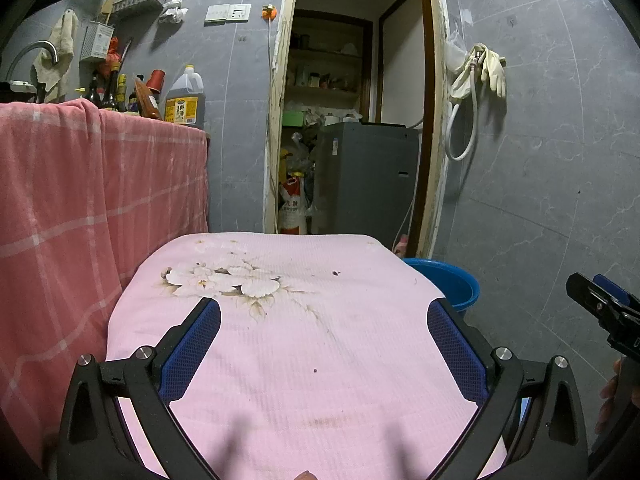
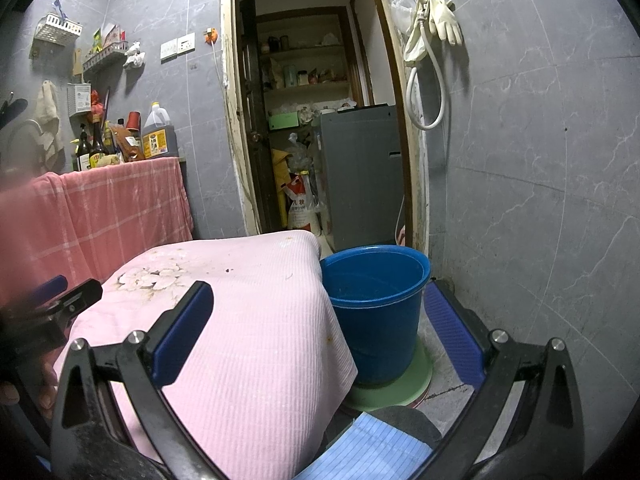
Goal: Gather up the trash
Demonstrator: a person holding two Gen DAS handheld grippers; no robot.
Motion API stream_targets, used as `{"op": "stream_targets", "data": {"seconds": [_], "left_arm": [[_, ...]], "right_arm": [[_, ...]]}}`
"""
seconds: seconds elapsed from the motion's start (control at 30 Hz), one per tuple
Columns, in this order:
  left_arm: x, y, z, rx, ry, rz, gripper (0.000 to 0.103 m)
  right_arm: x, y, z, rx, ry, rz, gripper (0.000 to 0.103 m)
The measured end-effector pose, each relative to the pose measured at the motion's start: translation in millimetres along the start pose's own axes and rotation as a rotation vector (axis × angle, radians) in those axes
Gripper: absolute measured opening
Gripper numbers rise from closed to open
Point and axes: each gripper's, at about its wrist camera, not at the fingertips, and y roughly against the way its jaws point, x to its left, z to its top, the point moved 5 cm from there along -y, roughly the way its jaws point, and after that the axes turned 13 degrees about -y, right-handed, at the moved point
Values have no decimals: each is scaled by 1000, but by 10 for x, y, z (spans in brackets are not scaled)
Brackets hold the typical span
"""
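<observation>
Both the left gripper [image 1: 324, 320] and right gripper [image 2: 320, 304] are hovering with jaws apart and empty, so sweeping toward the far edge of the pink-covered table [image 1: 320, 380] for the dark crumbs [image 1: 335, 273] (bucket [image 2: 374, 312] just beside its right edge) is looking wisest.

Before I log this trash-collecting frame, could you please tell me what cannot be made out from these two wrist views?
- Blue bucket: contents unclear in the right wrist view, the inside is dark; in the left wrist view the pink cloth hides most of it.
- Specks on the cloth: too small to identify.
- Right gripper: cut off by the left wrist view's edge.
- What lies under the pink cloth: covered in both views.
</observation>
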Motion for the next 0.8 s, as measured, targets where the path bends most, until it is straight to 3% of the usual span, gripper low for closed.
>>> {"op": "stream_targets", "data": {"seconds": [0.8], "left_arm": [[-8, -9, -56, 14, 22, 32, 101]], "right_arm": [[0, 0, 0, 1, 0, 0, 103]]}}
